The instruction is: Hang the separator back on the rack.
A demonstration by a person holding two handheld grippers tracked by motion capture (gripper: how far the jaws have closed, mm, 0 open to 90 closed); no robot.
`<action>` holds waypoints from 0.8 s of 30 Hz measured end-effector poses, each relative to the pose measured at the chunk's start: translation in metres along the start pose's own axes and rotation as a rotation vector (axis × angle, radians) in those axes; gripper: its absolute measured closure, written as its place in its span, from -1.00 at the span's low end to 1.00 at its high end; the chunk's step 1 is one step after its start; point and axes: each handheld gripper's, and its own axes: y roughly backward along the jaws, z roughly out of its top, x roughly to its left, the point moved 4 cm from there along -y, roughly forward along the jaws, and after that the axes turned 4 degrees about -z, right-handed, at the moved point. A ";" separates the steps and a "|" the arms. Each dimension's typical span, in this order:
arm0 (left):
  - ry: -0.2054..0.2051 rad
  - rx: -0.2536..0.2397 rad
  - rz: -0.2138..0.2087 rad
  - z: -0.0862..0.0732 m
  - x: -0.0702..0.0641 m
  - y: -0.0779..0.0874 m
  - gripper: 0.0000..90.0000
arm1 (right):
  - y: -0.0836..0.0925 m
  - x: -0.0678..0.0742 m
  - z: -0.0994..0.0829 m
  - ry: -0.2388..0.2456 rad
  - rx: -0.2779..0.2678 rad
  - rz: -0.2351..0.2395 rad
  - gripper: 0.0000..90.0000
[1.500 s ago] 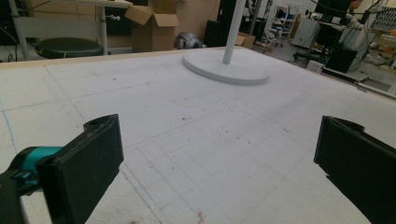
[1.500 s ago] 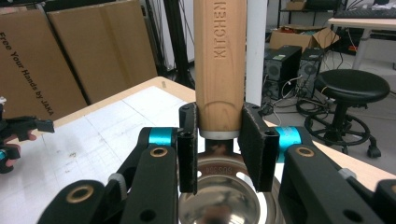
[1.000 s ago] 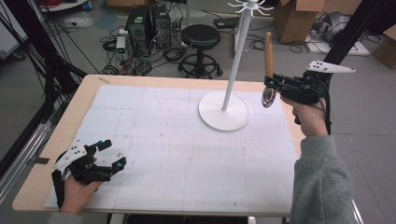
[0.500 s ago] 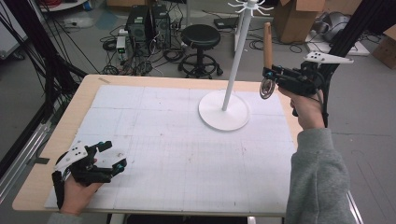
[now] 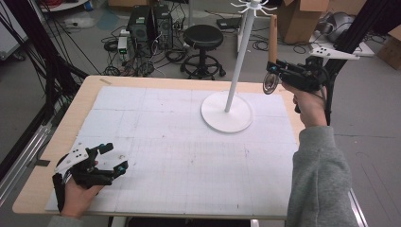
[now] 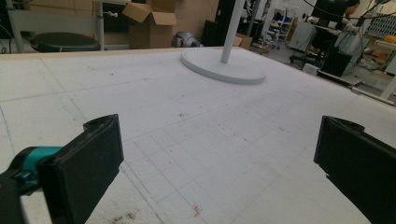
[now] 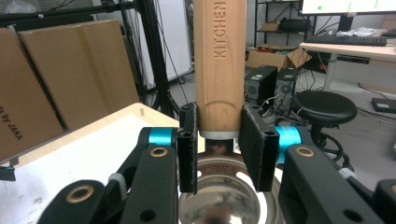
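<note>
My right gripper (image 5: 275,67) is shut on a kitchen utensil (image 5: 272,45) with a wooden handle pointing up and a round steel head (image 5: 269,84) hanging below. It is held in the air to the right of the white rack's pole (image 5: 239,61), above the table's far right edge. In the right gripper view the jaws clamp the base of the wooden handle (image 7: 220,65), with the steel bowl (image 7: 224,200) beneath. The rack's round base (image 5: 226,112) stands on the white mat. My left gripper (image 5: 113,158) rests open near the front left corner, its pads (image 6: 84,168) wide apart over bare mat.
The rack's hooked top (image 5: 253,6) rises at the far edge of the view. A white gridded mat (image 5: 179,156) covers most of the wooden table (image 5: 87,92). Beyond the table are a black stool (image 5: 202,38), cables, computer boxes and cardboard cartons (image 5: 295,16).
My right hand has lifted the utensil higher and a little left toward the rack's top. The left gripper has stayed in place.
</note>
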 end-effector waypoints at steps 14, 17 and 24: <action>0.000 0.006 -0.002 -0.001 0.000 0.000 -0.96 | -0.002 -0.004 0.006 -0.012 -0.022 -0.034 0.55; 0.003 0.006 -0.004 -0.001 0.000 -0.001 -0.96 | -0.004 -0.003 0.005 -0.012 -0.014 -0.030 0.55; 0.000 0.008 -0.003 -0.001 0.001 -0.001 -0.96 | -0.008 -0.003 0.006 -0.019 -0.018 -0.028 0.55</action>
